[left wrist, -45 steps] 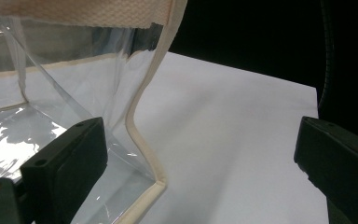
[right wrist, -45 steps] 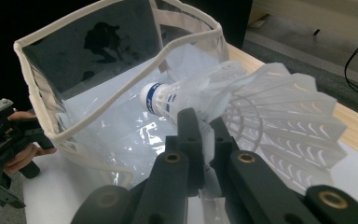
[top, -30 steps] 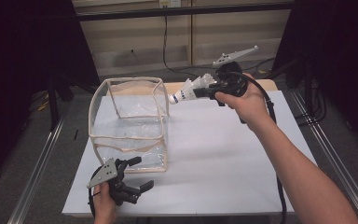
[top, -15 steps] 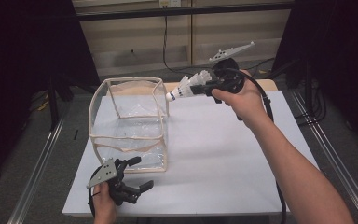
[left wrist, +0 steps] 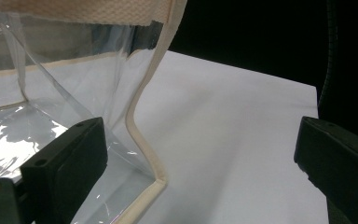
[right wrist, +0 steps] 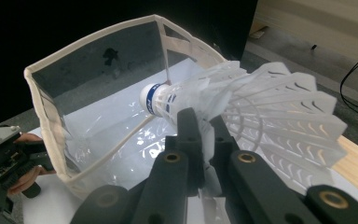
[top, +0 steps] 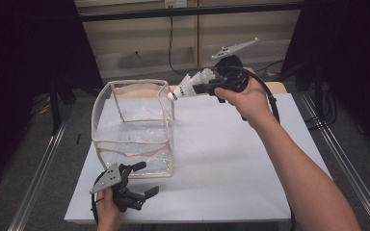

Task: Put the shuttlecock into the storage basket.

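A: What's the bag [top: 134, 126] made of?
B: Clear, glossy plastic film, creased and catching the light, edged in rough, woven cream cloth tape.
A: And the shuttlecock [right wrist: 242, 105]?
B: White feathers, matt, on a smooth white cork tip with a blue band.
A: The tabletop [top: 231, 159]?
B: Smooth, matt white, with bare pale wood along the far edge.
A: The right tool [right wrist: 200, 135]?
B: Matt black plastic; the left tool [top: 142, 180] looks the same, with a dull grey plate.

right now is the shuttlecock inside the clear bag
No, the shuttlecock is held by the right gripper in the air beside the bag.
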Available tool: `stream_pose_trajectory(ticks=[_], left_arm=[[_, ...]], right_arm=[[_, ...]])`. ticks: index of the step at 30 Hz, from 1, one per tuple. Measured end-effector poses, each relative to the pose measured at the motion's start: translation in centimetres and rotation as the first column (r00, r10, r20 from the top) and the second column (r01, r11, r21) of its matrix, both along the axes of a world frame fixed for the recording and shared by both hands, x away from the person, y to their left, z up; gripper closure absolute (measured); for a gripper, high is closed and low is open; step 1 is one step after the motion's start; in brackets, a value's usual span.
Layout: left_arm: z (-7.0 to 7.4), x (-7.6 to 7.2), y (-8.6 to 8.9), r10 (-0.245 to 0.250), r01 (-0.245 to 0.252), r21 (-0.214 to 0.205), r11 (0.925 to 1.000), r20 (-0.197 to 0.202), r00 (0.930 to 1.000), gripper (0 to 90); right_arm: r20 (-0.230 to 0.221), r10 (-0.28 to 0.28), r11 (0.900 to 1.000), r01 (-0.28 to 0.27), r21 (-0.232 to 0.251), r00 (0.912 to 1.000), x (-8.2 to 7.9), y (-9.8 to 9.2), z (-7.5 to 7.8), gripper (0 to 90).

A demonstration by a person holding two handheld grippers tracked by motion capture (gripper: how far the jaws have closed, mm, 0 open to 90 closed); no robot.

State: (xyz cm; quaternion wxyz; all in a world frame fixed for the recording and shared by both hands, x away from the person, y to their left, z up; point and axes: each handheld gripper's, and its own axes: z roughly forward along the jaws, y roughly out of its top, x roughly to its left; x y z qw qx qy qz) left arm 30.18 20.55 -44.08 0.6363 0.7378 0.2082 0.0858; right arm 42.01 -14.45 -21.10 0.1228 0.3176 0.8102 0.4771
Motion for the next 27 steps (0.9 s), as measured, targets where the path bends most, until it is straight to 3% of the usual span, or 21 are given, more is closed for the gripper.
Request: stream_pose_trajectory(ticks=[27], left_arm=[[0.1, 0.0, 0.1, 0.004, -0.004, -0.001, 1.0000, 0.001, 1.0000, 2.8]], right_arm=[[0.008, 0.034, 0.9993, -0.034, -0.015, 0.9994, -0.1, 1.8, 1.0, 87.6]])
